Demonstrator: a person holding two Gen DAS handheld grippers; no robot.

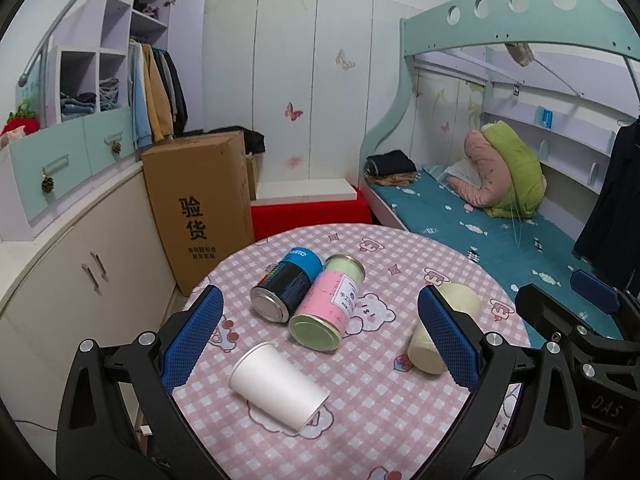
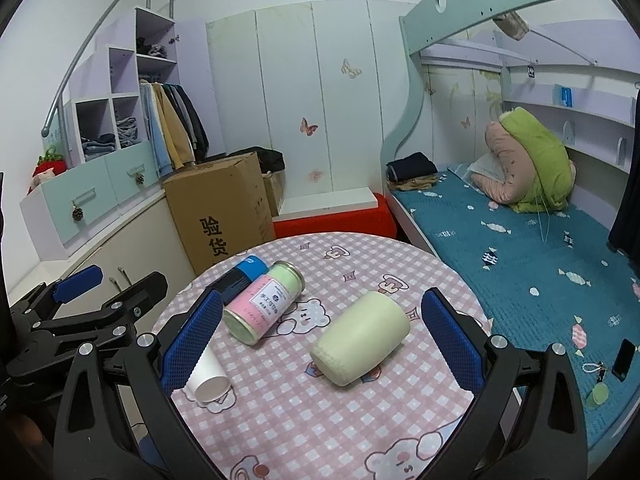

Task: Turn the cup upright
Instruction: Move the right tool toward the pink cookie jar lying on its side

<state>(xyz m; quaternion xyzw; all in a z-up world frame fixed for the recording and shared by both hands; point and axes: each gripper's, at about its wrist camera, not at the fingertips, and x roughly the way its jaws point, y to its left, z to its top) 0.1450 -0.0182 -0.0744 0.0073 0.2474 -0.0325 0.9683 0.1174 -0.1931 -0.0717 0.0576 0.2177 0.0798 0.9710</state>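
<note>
A white paper cup (image 1: 278, 386) lies on its side on the round table (image 1: 380, 432), its mouth toward me at the lower right; in the right wrist view the cup (image 2: 208, 378) is partly behind my left finger. A pale cream cup (image 2: 360, 338) also lies on its side, base toward me; in the left wrist view the cream cup (image 1: 430, 346) is partly hidden by a finger. My left gripper (image 1: 320, 350) is open above the white cup. My right gripper (image 2: 322, 350) is open around the cream cup without touching it.
A pink and green can (image 1: 326, 308) and a black and blue can (image 1: 286, 284) lie side by side at the table's middle. A cardboard box (image 1: 198, 208) and cabinets stand to the left. A bunk bed (image 1: 500, 232) is at the right.
</note>
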